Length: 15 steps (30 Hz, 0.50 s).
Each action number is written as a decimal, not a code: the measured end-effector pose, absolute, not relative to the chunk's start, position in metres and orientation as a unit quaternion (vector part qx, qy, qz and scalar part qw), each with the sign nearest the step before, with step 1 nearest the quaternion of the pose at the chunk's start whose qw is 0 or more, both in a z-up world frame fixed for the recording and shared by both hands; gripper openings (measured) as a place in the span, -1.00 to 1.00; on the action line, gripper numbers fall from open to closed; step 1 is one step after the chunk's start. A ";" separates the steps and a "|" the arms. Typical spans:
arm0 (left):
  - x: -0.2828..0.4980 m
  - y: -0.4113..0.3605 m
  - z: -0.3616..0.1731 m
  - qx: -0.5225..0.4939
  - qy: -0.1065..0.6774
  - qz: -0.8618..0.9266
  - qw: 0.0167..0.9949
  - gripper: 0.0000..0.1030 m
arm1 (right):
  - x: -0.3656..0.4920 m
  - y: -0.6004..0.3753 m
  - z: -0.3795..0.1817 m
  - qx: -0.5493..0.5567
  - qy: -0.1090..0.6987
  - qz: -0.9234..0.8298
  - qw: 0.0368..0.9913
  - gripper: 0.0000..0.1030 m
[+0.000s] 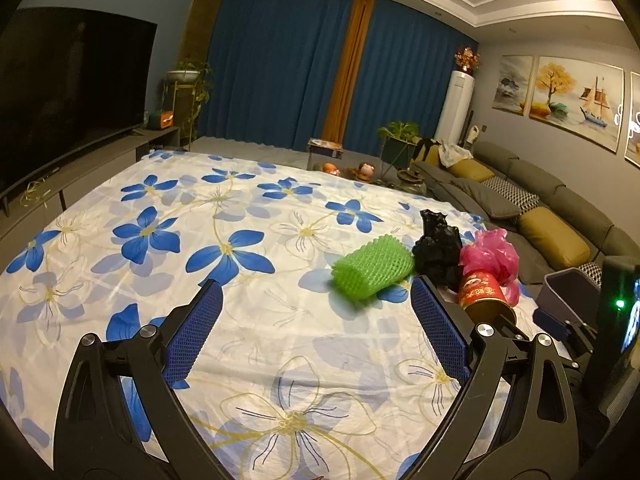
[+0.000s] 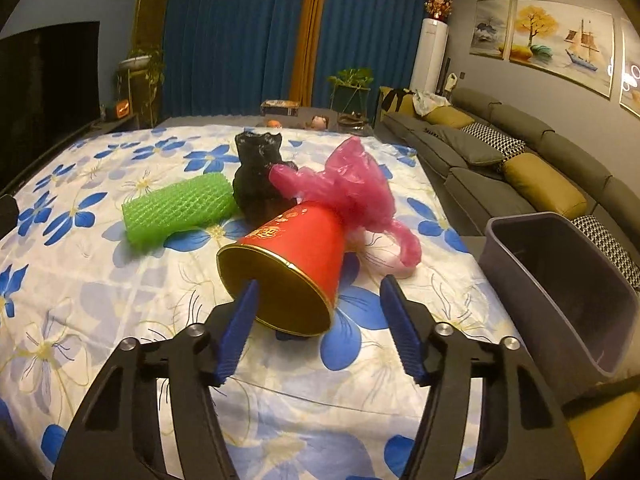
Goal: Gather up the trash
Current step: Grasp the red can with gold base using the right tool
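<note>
Fingers of the right gripper (image 2: 318, 290) straddle the mouth of the red cup (image 2: 298, 248), one tip inside, pads not pressing. Left gripper (image 1: 316, 300) is spread, empty. Cup lies tipped on the bed (image 2: 100, 300), touching the pink bag (image 2: 352, 184), near the bin (image 2: 560, 288).

My view takes in a dark television (image 1: 68, 96) far left, blue curtains (image 2: 240, 36) ahead, a grey sofa (image 2: 520, 160) right.

Dim, warm indoor light with soft shadows. Both views are sharp at centre. Fisheye bends the edges, and the corners go black.
</note>
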State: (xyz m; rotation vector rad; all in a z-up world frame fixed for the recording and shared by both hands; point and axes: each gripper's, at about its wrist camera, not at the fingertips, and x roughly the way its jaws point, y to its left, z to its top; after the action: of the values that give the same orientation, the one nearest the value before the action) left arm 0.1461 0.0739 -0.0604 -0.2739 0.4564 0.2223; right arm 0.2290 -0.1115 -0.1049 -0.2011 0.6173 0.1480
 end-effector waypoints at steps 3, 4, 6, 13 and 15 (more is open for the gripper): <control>0.147 0.074 -0.062 -0.136 0.228 0.109 0.958 0.81 | 0.233 -0.107 -0.106 -0.103 0.307 0.074 0.943 0.03; 0.147 0.074 -0.062 -0.137 0.228 0.108 0.958 0.81 | 0.235 -0.107 -0.107 -0.103 0.309 0.076 0.942 -0.08; 0.148 0.074 -0.062 -0.138 0.230 0.107 0.957 0.81 | 0.238 -0.105 -0.108 -0.105 0.315 0.079 0.940 -0.22; 0.149 0.075 -0.065 -0.141 0.236 0.105 0.956 0.81 | 0.245 -0.100 -0.112 -0.111 0.325 0.088 0.935 -0.75; 0.149 0.075 -0.065 -0.141 0.237 0.105 0.955 0.81 | 0.244 -0.100 -0.112 -0.111 0.324 0.093 0.935 -0.85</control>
State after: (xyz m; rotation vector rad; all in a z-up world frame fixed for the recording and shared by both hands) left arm 0.1494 0.0746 -0.0654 -0.2871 0.4811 0.2127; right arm 0.2436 -0.1001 -0.1119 -0.2276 0.6625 0.1908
